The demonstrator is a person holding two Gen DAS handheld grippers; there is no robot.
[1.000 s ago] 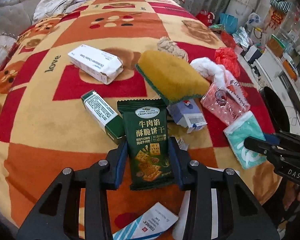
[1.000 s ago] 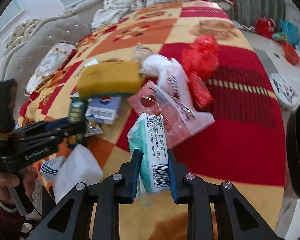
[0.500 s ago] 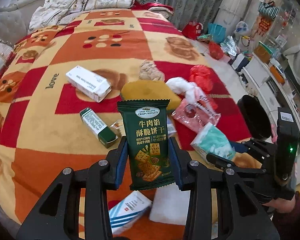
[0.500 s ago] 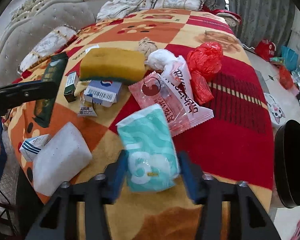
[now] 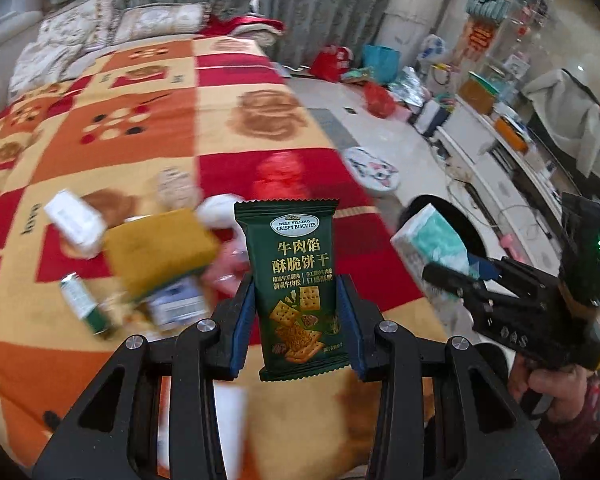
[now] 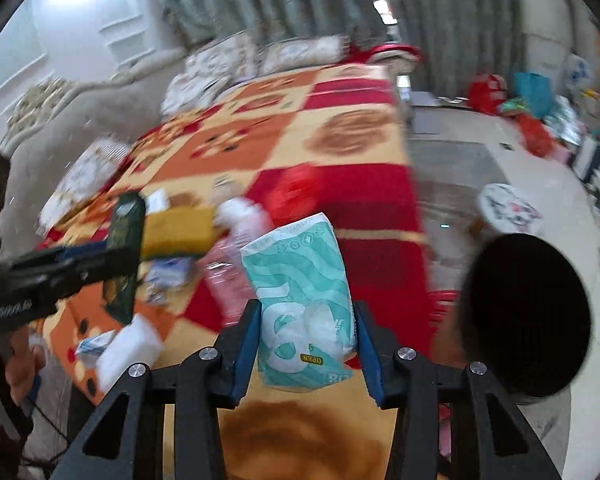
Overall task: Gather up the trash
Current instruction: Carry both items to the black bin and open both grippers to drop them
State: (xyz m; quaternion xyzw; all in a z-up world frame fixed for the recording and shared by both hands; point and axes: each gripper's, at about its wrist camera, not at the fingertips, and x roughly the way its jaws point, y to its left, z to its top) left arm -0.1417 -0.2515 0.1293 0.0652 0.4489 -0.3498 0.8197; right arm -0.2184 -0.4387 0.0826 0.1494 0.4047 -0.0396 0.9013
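My left gripper (image 5: 296,320) is shut on a dark green biscuit packet (image 5: 294,280) and holds it upright above the bed's near edge. My right gripper (image 6: 306,332) is shut on a teal and white tissue pack (image 6: 300,304), lifted off the bed. The tissue pack also shows in the left wrist view (image 5: 432,244), in front of a black trash bin (image 5: 456,232). The bin (image 6: 528,312) stands on the floor to the right of the bed. The biscuit packet also shows in the right wrist view (image 6: 124,252) at the left.
On the orange and red blanket (image 5: 140,120) lie a yellow sponge (image 5: 160,248), a white box (image 5: 74,224), a small green box (image 5: 86,306), a pink wrapper (image 6: 228,276) and a red bag (image 5: 280,176). A white pad (image 6: 128,348) lies near the front edge.
Both grippers have risen and swung right, toward the black bin, each still holding its item. The view is now blurred by the motion.
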